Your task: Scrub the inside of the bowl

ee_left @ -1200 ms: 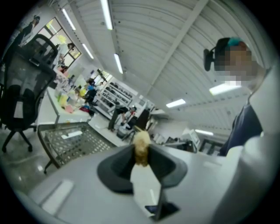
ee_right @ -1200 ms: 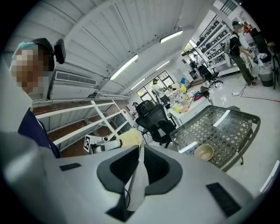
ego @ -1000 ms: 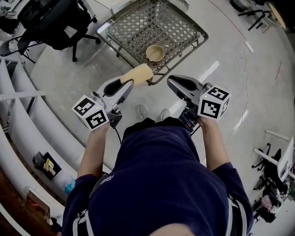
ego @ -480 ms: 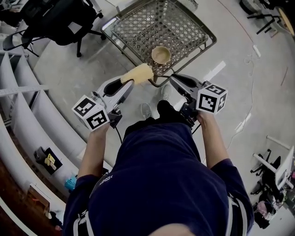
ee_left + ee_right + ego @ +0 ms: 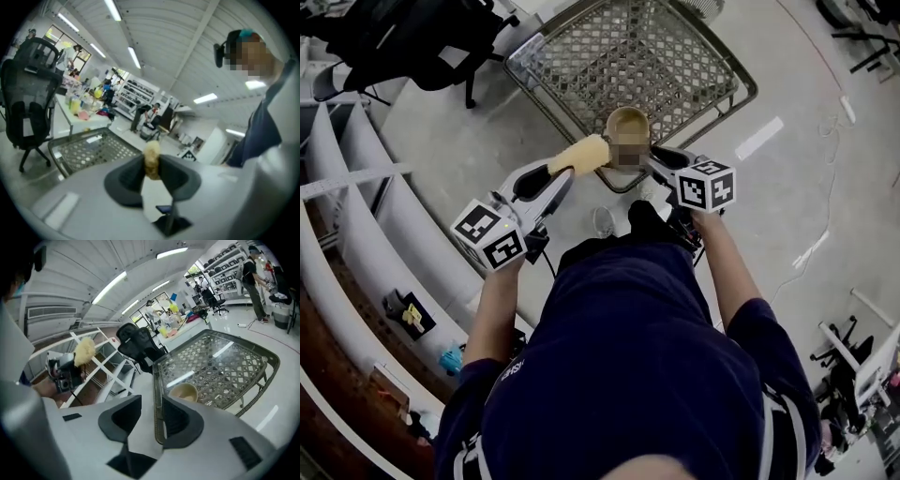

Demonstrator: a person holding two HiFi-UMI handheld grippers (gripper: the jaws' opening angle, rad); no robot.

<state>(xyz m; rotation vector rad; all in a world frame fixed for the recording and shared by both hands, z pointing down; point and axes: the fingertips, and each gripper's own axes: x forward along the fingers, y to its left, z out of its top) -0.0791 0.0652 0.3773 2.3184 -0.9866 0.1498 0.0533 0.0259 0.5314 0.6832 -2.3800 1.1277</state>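
A tan bowl (image 5: 625,122) (image 5: 183,391) stands upright on the metal mesh table (image 5: 675,58) (image 5: 225,363), close to its near edge. My left gripper (image 5: 568,169) (image 5: 151,165) is shut on a yellow sponge (image 5: 579,155) (image 5: 152,154), held just left of the bowl and short of it. My right gripper (image 5: 662,157) (image 5: 153,411) hangs low at the table's near rim, just right of the bowl. Its jaws have just been opening and nothing is between them. The table's rim shows through the gap.
A black office chair (image 5: 412,37) (image 5: 140,345) stands left of the table. White curved shelving (image 5: 356,234) runs along the left. A pale tape strip (image 5: 759,138) lies on the floor at the right. People and desks are far off in the right gripper view.
Both grippers have moved forward toward the table. The right one has dropped and now sits beside the bowl. The sponge stays in the left gripper.
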